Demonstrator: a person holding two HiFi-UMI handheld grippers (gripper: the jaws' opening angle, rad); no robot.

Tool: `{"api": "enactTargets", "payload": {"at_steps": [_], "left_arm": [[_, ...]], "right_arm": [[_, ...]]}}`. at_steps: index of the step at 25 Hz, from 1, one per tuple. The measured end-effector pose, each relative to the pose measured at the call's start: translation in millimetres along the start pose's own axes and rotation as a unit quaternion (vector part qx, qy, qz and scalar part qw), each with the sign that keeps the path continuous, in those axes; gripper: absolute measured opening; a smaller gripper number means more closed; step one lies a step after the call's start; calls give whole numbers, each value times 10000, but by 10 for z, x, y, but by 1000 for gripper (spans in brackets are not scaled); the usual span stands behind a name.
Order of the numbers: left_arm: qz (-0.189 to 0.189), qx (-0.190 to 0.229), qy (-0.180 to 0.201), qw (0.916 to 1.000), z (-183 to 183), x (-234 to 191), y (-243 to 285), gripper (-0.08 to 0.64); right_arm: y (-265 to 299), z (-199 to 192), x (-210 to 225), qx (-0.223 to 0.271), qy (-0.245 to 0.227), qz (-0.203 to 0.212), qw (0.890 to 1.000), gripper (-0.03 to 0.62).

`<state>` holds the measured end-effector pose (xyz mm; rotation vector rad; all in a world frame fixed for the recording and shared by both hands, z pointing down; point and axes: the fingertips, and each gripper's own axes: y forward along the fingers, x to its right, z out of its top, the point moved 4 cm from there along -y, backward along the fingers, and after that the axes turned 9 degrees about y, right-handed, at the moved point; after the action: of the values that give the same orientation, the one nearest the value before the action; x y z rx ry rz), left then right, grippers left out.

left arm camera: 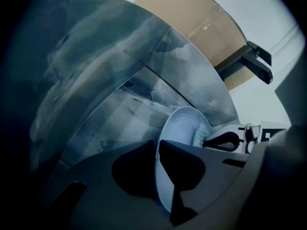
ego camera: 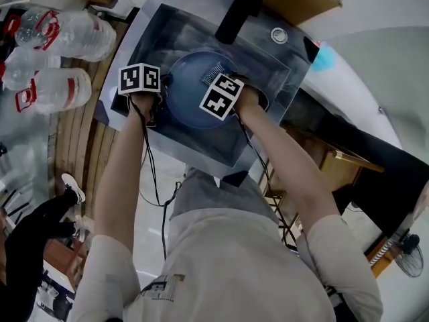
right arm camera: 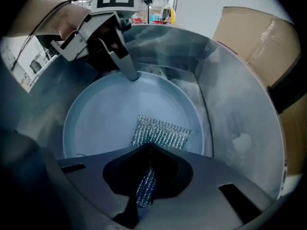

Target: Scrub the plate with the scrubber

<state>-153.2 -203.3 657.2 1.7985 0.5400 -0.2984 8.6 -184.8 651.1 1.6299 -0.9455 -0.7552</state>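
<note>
A pale blue plate point(ego camera: 191, 106) lies in a steel sink point(ego camera: 268, 66). My left gripper point(left arm camera: 158, 145) is shut on the plate's rim point(left arm camera: 180, 128), which runs edge-on between the jaws; in the right gripper view the left gripper point(right arm camera: 132, 75) pinches the far rim. My right gripper point(right arm camera: 146, 150) points steeply down over the plate point(right arm camera: 110, 114) and is shut on a silvery mesh scrubber point(right arm camera: 160, 132), whose free end is spread flat on the plate's surface. In the head view the scrubber point(ego camera: 214, 72) shows just beyond the right gripper point(ego camera: 224, 79), opposite the left gripper point(ego camera: 163, 86).
A dark faucet point(ego camera: 241, 9) reaches over the sink's far side, with a drain fitting point(ego camera: 279, 35) beside it. Several water bottles point(ego camera: 60, 45) lie to the left. A cardboard box point(right arm camera: 249, 32) stands behind the sink. The sink walls point(right arm camera: 240, 119) rise close around the plate.
</note>
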Motion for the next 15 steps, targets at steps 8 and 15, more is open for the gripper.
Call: {"api": "enactTargets", "payload": {"at_steps": [8, 15], "left_arm": [[-109, 80, -207, 9997, 22, -12, 12, 52], [104, 171, -2, 9998, 27, 26, -8, 52]], "right_arm": [[-79, -102, -870, 102, -599, 382, 9974, 34], [29, 303, -1093, 1149, -781, 284, 9899, 34]]}}
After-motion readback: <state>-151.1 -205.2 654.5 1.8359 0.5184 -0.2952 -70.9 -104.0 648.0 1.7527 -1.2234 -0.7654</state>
